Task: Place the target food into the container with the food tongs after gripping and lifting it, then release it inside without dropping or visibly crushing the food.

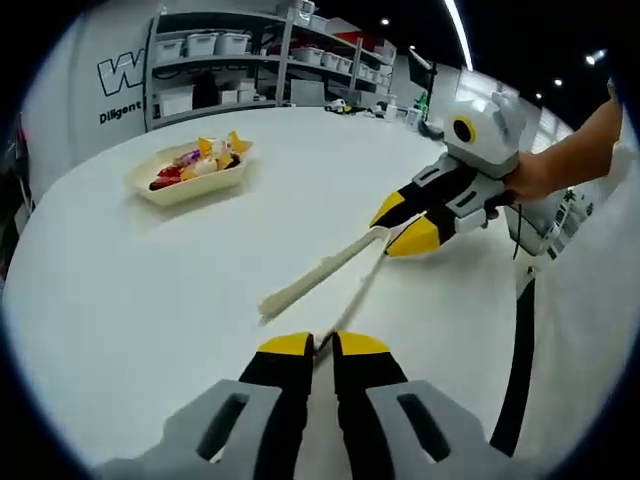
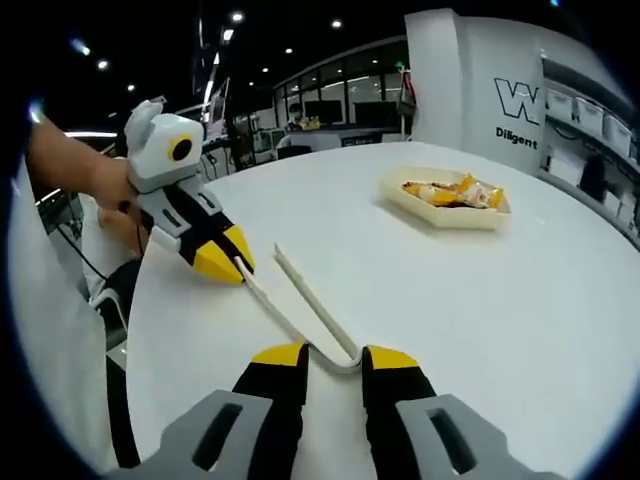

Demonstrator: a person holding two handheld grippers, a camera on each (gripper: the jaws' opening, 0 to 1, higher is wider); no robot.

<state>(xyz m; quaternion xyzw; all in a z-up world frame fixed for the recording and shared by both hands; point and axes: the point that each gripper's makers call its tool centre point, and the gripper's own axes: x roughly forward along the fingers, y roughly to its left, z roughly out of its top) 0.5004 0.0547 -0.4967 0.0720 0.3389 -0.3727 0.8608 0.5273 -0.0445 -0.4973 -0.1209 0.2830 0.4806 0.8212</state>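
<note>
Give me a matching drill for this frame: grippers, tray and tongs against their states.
Things:
1. left gripper
2. right gripper
3. tray
4. free tong arm

States:
A. jaws either side of the bend of the tongs
B. lies on the white table, its tip held by nothing
C. jaws nearly together on the tip of the other tong arm
D. holds the food, away from both grippers

Pairs: 1-C, 2-A, 3-D, 4-B
</note>
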